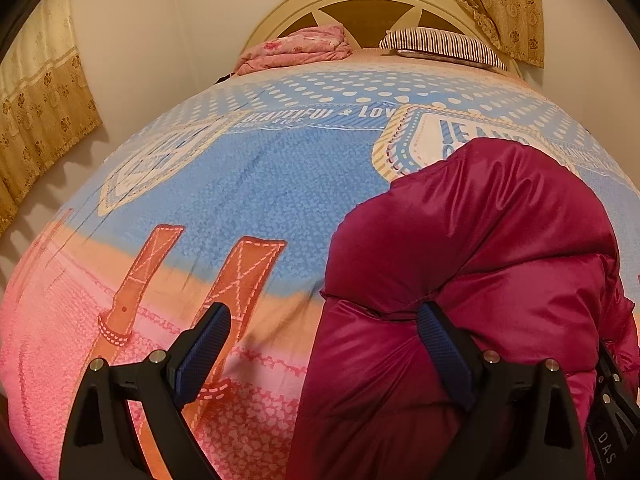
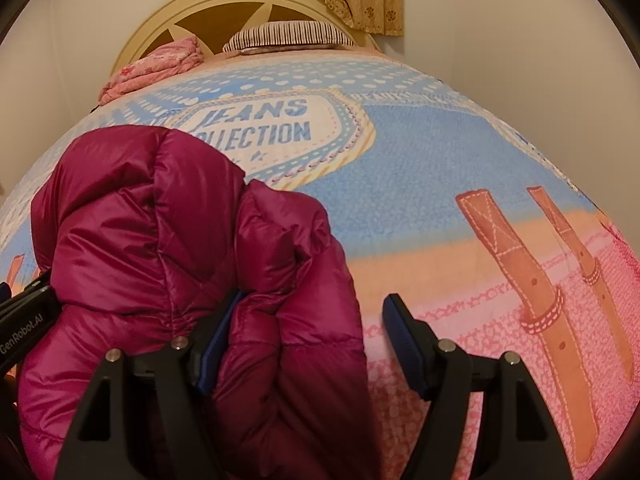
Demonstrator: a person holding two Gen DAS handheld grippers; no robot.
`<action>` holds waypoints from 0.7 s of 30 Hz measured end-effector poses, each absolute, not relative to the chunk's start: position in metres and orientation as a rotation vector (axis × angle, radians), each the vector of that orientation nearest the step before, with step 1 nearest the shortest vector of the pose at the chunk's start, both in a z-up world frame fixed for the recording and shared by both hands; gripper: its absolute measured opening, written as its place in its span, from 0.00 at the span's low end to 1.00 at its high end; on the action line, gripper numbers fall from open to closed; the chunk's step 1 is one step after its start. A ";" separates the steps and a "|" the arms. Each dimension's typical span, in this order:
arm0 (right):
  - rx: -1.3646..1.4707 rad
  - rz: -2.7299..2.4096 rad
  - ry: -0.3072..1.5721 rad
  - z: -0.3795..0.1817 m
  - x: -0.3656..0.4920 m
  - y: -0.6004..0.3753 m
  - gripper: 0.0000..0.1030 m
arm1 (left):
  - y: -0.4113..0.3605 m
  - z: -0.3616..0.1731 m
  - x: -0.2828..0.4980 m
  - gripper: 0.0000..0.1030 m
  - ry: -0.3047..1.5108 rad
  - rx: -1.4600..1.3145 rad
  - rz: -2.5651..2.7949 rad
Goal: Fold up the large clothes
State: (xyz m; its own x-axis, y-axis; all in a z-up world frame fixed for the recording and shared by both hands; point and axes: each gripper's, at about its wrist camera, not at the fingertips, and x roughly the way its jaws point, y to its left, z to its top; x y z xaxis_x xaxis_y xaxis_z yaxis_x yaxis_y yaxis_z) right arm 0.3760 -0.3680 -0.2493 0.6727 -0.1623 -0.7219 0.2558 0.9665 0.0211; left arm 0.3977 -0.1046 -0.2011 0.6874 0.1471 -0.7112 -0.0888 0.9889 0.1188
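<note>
Left wrist view: your left gripper point(image 1: 324, 344) has its jaws spread wide, one pad against the magenta puffer jacket point(image 1: 480, 260), nothing clamped. Right gripper point(image 2: 310, 336) is likewise wide apart, inner pad touching the jacket's edge, no pinch. Jacket lies bunched on the bedspread point(image 1: 240, 184), btw both grippers, near the bed's foot.

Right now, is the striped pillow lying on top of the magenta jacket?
No. The striped pillow sits at the headboard, well apart from the magenta jacket bunched near the camera on the bedspread.
</note>
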 end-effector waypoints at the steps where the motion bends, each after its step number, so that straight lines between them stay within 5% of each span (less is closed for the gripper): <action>1: 0.122 -0.237 0.802 -0.250 0.377 -0.368 0.70 | -0.104 -0.202 0.398 0.92 0.805 0.075 0.131; 21: 0.113 -0.244 0.808 -0.250 0.377 -0.366 0.71 | -0.102 -0.205 0.400 0.92 0.813 0.063 0.122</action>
State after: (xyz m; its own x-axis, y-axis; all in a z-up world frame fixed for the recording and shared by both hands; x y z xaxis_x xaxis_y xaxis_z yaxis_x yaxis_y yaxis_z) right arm 0.3767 -0.3659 -0.2503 0.6650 -0.1723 -0.7267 0.2582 0.9661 0.0072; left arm 0.3996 -0.1020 -0.2048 0.6807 0.1329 -0.7204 -0.0843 0.9911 0.1031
